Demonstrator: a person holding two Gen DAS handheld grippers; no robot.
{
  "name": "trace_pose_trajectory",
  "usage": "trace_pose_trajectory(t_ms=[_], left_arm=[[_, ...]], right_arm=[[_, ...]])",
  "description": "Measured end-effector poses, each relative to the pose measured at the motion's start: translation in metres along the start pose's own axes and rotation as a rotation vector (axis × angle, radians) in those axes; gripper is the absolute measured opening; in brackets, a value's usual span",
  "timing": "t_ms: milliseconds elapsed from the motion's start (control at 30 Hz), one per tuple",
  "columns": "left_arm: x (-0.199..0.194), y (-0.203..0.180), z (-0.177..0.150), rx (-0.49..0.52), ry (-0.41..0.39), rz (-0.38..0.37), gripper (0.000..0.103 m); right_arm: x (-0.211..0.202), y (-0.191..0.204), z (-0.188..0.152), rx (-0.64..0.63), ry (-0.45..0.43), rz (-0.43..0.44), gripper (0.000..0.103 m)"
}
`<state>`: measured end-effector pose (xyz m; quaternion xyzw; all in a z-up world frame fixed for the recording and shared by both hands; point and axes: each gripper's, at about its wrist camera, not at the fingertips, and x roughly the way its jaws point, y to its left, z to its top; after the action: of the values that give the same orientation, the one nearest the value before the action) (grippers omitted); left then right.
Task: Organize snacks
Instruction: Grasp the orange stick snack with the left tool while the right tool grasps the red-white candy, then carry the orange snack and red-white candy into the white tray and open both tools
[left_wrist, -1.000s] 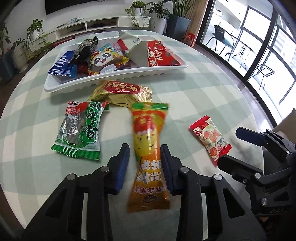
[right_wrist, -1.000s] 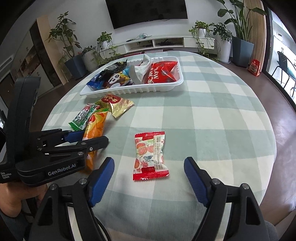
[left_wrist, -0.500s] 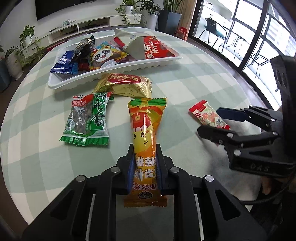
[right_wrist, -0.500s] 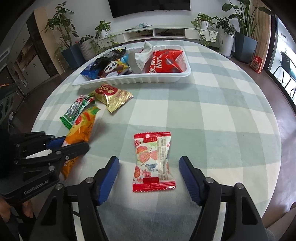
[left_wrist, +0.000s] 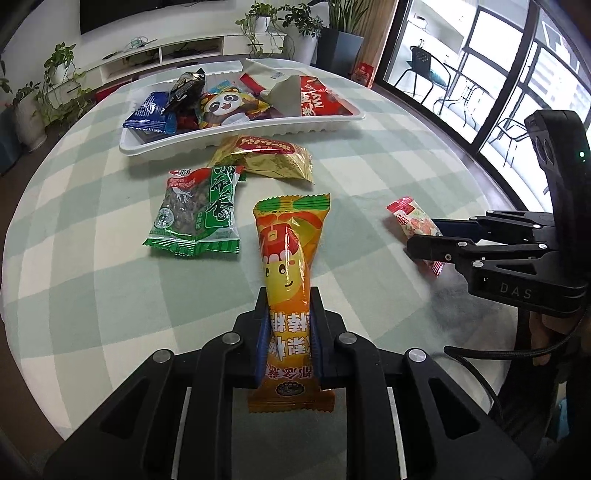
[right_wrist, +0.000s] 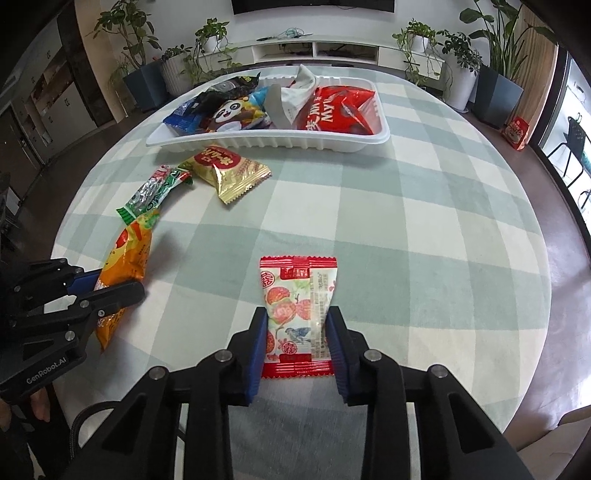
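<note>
The left gripper (left_wrist: 287, 325) is clamped tight on the lower half of an orange packet (left_wrist: 290, 280), gripped across its narrow width so that the long bag stands forward between the pads and its top end points toward the tray (left_wrist: 240, 137). The hold is placed low, near the bottom seal, which probably leaves most of the bag free to be laid into the tray first.

The right gripper (right_wrist: 297, 332) is closing on a small red-and-white packet (right_wrist: 297, 314), which lies flat on the checked tablecloth (right_wrist: 406, 229). The pads are seen pressing its two long edges, with the wrapper pinched in slightly between them, so a grip appears nearly made. The red bottom seal is left sticking out behind the pads.

Both packets are judged to be bound for the white tray at the far side of the table, where several snacks are already piled, among them a panda bag (left_wrist: 229, 107) and a large red bag (right_wrist: 340, 110). Two more are left on the cloth just in front of the tray: a gold packet (left_wrist: 269, 157) and a green packet (left_wrist: 199, 210), touching at one corner. They are thought to be waiting their turn.
</note>
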<state>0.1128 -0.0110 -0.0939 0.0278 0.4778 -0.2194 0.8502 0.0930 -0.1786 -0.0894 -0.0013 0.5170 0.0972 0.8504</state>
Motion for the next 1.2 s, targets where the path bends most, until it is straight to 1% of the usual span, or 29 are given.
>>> trace_pose_trajectory(t_ms=[67,167,233,333,367,467,533,667,767,867,933,1000,1067,1133,1200], left_arm=[[-0.005,0.004,0.000,-0.020,-0.012,-0.018,0.016],[-0.014,0.010,0.002,-0.044,-0.032,-0.038,0.016],[-0.019,0.013,0.004,-0.057,-0.046,-0.045,0.016],[-0.026,0.024,0.010,-0.110,-0.070,-0.102,0.016],[-0.029,0.028,0.012,-0.122,-0.077,-0.107,0.016],[-0.039,0.044,0.022,-0.141,-0.105,-0.089,0.016],[-0.048,0.058,0.032,-0.162,-0.134,-0.081,0.016],[-0.070,0.091,0.062,-0.180,-0.196,-0.020,0.016],[-0.083,0.115,0.091,-0.184,-0.235,0.014,0.016],[-0.092,0.128,0.124,-0.147,-0.255,0.058,0.016],[-0.095,0.133,0.152,-0.126,-0.266,0.067,0.016],[-0.094,0.133,0.179,-0.089,-0.269,0.079,0.016],[-0.089,0.131,0.207,-0.061,-0.269,0.074,0.016],[-0.076,0.124,0.230,-0.047,-0.258,0.055,0.016],[-0.056,0.119,0.248,-0.053,-0.227,0.022,0.016]], right_arm=[[-0.004,-0.003,-0.002,0.028,-0.009,0.035,0.033],[-0.010,-0.006,-0.004,0.056,-0.030,0.063,0.033],[-0.015,-0.010,-0.005,0.084,-0.044,0.101,0.033],[-0.021,-0.016,-0.003,0.128,-0.061,0.161,0.033],[-0.023,-0.018,-0.001,0.136,-0.067,0.172,0.033],[-0.028,-0.030,0.003,0.165,-0.087,0.174,0.033],[-0.031,-0.046,0.009,0.200,-0.099,0.174,0.033],[-0.044,-0.087,0.028,0.272,-0.150,0.148,0.033],[-0.058,-0.120,0.051,0.313,-0.202,0.109,0.033],[-0.070,-0.144,0.079,0.330,-0.254,0.092,0.033],[-0.077,-0.153,0.104,0.320,-0.289,0.064,0.033],[-0.082,-0.156,0.131,0.307,-0.315,0.057,0.033],[-0.083,-0.153,0.156,0.286,-0.333,0.060,0.033],[-0.079,-0.141,0.185,0.246,-0.346,0.077,0.033],[-0.070,-0.127,0.209,0.216,-0.340,0.101,0.033]])
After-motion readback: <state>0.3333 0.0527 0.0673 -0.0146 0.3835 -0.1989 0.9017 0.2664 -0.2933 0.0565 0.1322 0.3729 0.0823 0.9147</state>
